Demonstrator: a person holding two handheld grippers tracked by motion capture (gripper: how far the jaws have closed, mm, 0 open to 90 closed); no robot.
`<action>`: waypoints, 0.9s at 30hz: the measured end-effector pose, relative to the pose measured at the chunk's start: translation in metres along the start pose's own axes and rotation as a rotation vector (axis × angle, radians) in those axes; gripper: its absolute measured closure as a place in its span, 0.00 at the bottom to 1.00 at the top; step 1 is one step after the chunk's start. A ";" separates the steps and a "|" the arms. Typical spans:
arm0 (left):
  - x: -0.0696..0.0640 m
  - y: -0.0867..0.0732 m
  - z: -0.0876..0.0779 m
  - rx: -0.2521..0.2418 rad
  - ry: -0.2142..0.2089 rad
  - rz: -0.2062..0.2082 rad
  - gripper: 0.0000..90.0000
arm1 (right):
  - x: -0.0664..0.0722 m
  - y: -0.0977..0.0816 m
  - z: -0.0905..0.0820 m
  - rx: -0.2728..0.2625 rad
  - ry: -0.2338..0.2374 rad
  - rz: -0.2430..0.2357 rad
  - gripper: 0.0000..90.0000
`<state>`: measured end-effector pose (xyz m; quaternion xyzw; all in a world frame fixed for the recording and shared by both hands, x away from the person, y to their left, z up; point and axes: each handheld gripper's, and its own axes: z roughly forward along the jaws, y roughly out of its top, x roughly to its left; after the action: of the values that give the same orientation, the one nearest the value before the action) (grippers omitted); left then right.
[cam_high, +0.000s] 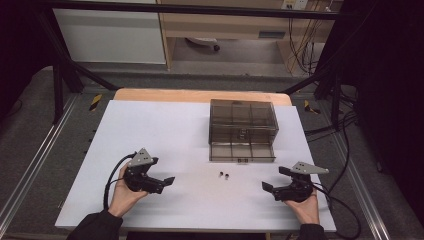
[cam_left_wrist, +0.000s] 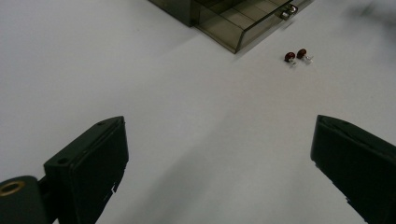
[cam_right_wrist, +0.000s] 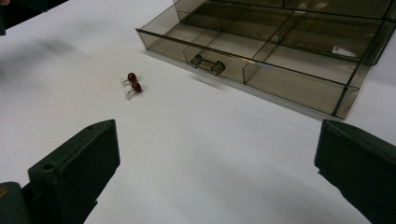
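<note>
On the white table (cam_high: 150, 130) (grey floor (cam_high: 30, 125) around), both grippers (cam_high: 167, 181) (cam_high: 274, 179) rest wide open near two earrings (cam_high: 224, 175).

my left gripper (cam_high: 161, 179) and right gripper (cam_high: 278, 179) sit near the tabletop's (cam_high: 150, 130) front edge, jaws wide, with bare white surface between them. the only things on that stretch are two small red parts (cam_high: 224, 175), lying side by side just ahead of the middle. beyond them the smoky drawer box (cam_high: 243, 120) blocks the back right, its drawer (cam_high: 242, 150) pulled out toward me. the whole left half, up to the back edge, is free.
</note>
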<state>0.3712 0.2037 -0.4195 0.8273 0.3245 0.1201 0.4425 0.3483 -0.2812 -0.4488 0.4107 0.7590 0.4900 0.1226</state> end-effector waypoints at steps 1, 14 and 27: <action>0.000 0.000 0.000 0.000 0.000 0.000 0.04 | 0.000 0.000 0.000 0.000 0.000 0.000 0.01; -0.016 0.018 0.027 0.016 -0.030 0.005 0.05 | 0.000 0.000 0.000 0.002 0.000 0.002 0.01; -0.033 0.032 0.049 0.034 -0.051 0.032 0.06 | 0.000 0.000 0.001 0.007 -0.001 -0.004 0.01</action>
<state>0.3833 0.1376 -0.4191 0.8426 0.3015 0.1005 0.4348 0.3484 -0.2806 -0.4494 0.4100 0.7615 0.4869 0.1225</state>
